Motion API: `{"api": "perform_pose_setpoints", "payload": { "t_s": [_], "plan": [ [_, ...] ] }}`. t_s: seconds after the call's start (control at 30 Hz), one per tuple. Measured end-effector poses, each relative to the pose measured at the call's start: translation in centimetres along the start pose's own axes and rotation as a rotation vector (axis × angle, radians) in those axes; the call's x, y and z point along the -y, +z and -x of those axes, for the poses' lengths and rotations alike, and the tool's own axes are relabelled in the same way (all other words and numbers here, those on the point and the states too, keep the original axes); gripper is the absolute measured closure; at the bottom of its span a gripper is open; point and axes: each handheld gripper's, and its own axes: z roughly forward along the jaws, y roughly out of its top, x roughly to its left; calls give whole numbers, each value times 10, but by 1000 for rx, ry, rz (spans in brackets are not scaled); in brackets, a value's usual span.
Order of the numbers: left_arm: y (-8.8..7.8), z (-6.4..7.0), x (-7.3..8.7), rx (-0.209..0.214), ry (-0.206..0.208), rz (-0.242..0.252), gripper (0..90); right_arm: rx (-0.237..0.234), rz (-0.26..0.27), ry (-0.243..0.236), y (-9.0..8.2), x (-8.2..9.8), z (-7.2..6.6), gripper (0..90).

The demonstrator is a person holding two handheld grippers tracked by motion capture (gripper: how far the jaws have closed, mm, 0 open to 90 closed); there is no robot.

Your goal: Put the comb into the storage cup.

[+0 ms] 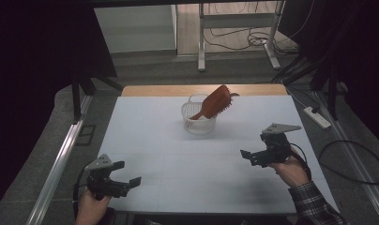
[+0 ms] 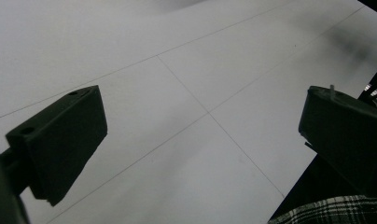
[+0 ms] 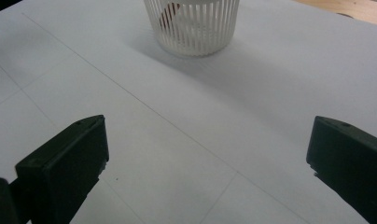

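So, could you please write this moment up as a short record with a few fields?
Surface: white table top
Container: white slatted basket, upright, toward the far middle of the table
Contents: reddish-brown hairbrush, leaning in the basket, head up and past the rim
Left tool: open, holding nothing, near corner
Right tool: open, holding nothing, pointed toward the basket
Contact: neither tool touches basket or hairbrush

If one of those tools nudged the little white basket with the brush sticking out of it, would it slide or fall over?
Probably tip. The white basket looks like thin slatted plastic, so likely light, and it narrows toward its base. The brown hairbrush leans out over its rim, putting weight high and to one side. A low push might slide it on the smooth table.
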Motion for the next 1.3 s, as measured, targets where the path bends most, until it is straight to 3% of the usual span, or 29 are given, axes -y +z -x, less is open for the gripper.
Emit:
{"api": "perform_pose_setpoints", "payload": {
  "t_s": [1.3],
  "plan": [
    [0, 0, 0, -3, -2, -1, 10, 44, -26, 43, -26, 31, 11, 0]
  ]
}}
